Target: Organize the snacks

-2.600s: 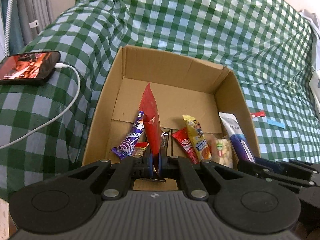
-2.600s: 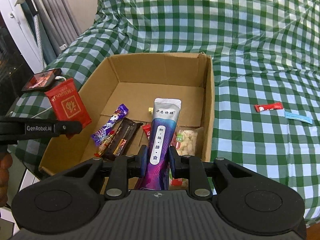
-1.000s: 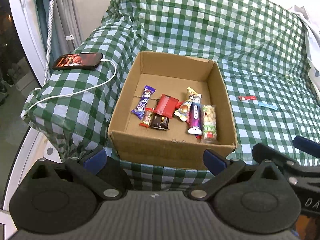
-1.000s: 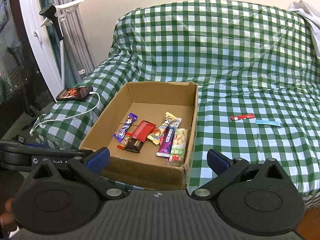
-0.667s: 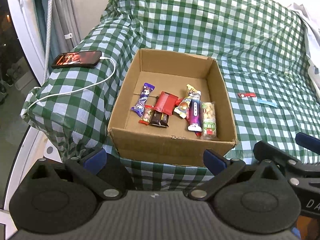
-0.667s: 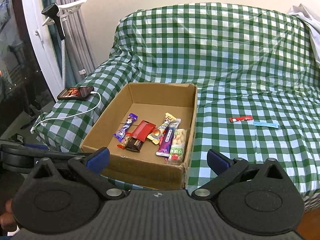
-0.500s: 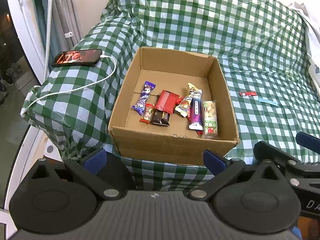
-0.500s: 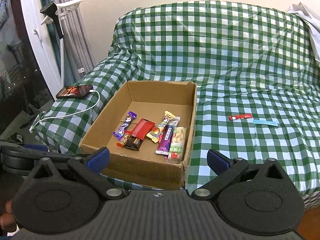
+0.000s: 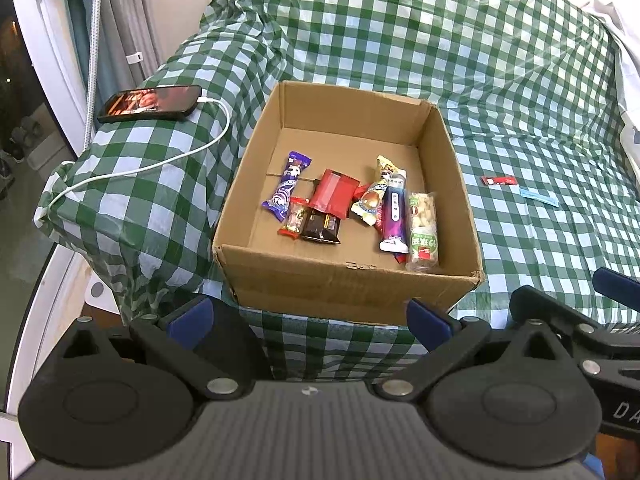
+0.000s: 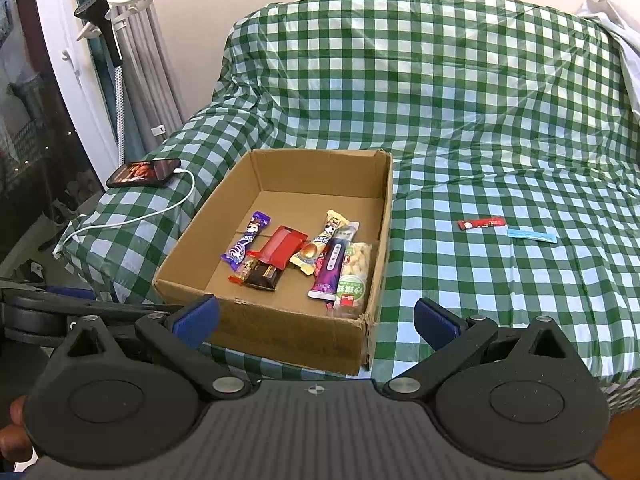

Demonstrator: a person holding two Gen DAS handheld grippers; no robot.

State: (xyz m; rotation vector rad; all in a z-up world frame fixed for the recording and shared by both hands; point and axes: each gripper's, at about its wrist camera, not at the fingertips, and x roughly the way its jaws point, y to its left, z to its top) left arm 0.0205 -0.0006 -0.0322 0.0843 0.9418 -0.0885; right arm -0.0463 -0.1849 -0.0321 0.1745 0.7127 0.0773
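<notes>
A bed draped in a green-and-white checked cover [image 10: 480, 128] is carrying an open cardboard box [image 10: 280, 332] at centre frame, a charging smartphone [image 10: 144, 173] with its white cable [image 10: 132, 218] at left, and a red sachet [image 10: 481, 223] lying just beside a blue sachet [image 10: 531, 235] at right.

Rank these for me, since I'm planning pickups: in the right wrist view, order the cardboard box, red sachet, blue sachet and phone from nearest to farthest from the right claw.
1. Brown cardboard box, just ahead of the right claw.
2. Thin red sachet, on the cloth to the right.
3. Light blue sachet, beside it; too close to call.
4. Black phone, far left.
</notes>
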